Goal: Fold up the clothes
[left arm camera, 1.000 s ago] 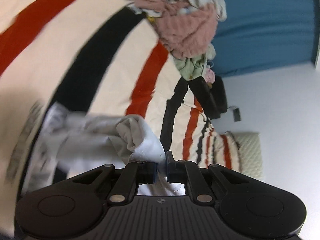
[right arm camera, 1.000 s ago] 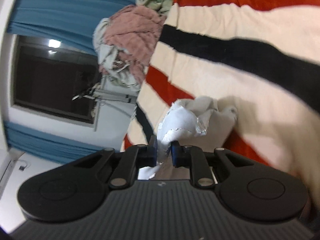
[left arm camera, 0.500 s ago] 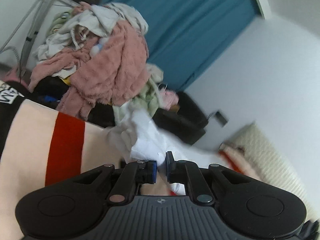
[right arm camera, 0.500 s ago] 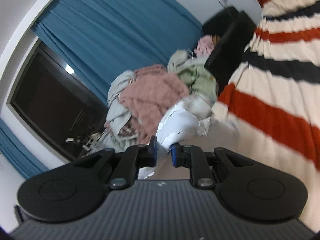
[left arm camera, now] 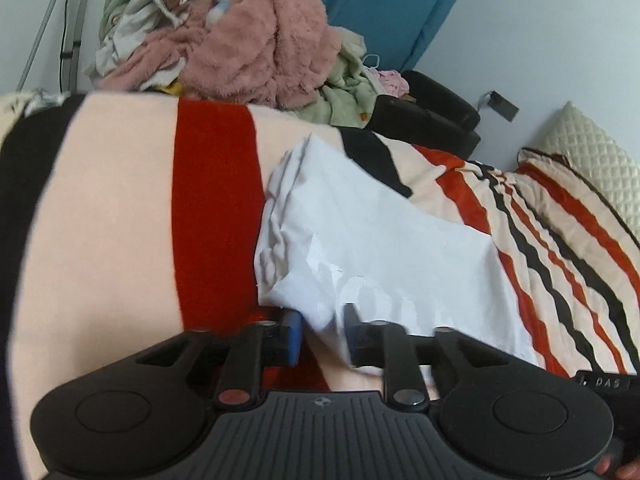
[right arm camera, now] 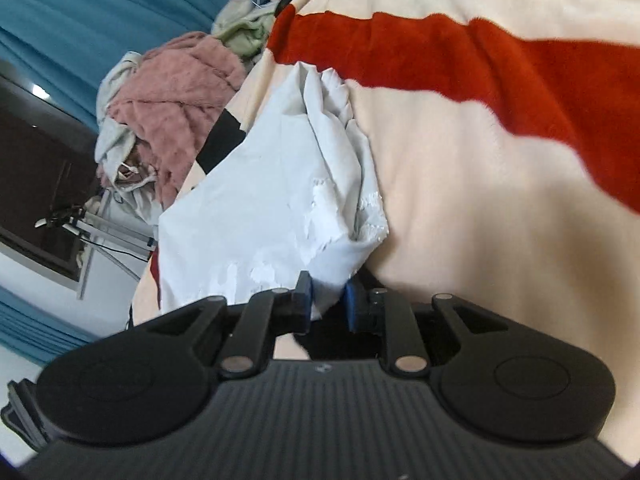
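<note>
Left wrist view: our left gripper, fingers parted, straddles a corner of the white garment spread on the striped blanket. Right wrist view: our right gripper, fingers likewise parted, straddles another garment edge.

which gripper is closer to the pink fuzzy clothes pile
Hard to call; neither is close. Both the left gripper and right gripper sit at the white garment, with the pink pile beyond it.

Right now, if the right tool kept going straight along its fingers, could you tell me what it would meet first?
The white garment: the right tool already has its edge between the open fingers. Beyond it lies the striped blanket, though depth there is unclear.
</note>
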The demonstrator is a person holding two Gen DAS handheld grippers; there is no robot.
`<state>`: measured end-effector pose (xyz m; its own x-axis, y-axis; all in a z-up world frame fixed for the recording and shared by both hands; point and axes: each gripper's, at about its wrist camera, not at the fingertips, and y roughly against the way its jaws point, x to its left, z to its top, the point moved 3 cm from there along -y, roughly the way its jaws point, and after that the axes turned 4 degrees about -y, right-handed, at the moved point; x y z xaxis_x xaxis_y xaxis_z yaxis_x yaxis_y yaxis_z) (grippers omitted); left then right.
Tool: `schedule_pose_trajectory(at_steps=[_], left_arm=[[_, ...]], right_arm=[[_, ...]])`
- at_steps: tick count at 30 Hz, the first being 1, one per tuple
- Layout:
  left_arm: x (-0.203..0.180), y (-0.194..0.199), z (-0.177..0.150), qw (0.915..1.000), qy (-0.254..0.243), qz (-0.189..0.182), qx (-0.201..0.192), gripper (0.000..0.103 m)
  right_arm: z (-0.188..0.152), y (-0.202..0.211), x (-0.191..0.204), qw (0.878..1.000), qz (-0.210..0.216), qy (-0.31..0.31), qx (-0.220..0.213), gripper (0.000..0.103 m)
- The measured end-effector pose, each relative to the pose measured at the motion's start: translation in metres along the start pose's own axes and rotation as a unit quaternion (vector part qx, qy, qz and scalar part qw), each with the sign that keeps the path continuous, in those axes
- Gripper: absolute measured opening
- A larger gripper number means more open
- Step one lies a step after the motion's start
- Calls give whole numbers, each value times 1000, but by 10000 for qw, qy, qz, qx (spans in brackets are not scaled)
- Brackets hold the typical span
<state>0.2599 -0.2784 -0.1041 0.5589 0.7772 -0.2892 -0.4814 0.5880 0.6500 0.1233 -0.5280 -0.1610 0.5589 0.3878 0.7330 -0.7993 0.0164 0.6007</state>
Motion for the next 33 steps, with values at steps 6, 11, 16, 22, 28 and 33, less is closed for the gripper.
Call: schedule_pose_trajectory(at_steps=[6, 11, 16, 22, 28, 33], left_arm=[[-42, 97, 39, 9962, -667, 329, -450, 48], [-81, 191, 55, 9909, -892, 262, -969, 54], [-119, 284, 50, 9839, -1170, 259, -1324, 74], [-139, 378, 11, 9744, -1465, 203, -1691, 102], [-150, 429, -34, 9650, -1685, 263, -1994, 103], [-147, 451, -72, 9595, -1670, 364, -2241, 103]], right_arm=[[-5, 71, 54, 9982, -16, 601, -71, 21], [-17, 145, 110, 9905, 76, 1313, -405, 21], [-39, 220, 149, 9795, 143, 1908, -635, 26], [-82, 303, 165, 9530, 548, 2583, -1488, 103], [-124, 337, 163, 9368, 535, 3087, -1559, 103], [-153, 345, 147, 9215, 624, 3327, -1904, 103]])
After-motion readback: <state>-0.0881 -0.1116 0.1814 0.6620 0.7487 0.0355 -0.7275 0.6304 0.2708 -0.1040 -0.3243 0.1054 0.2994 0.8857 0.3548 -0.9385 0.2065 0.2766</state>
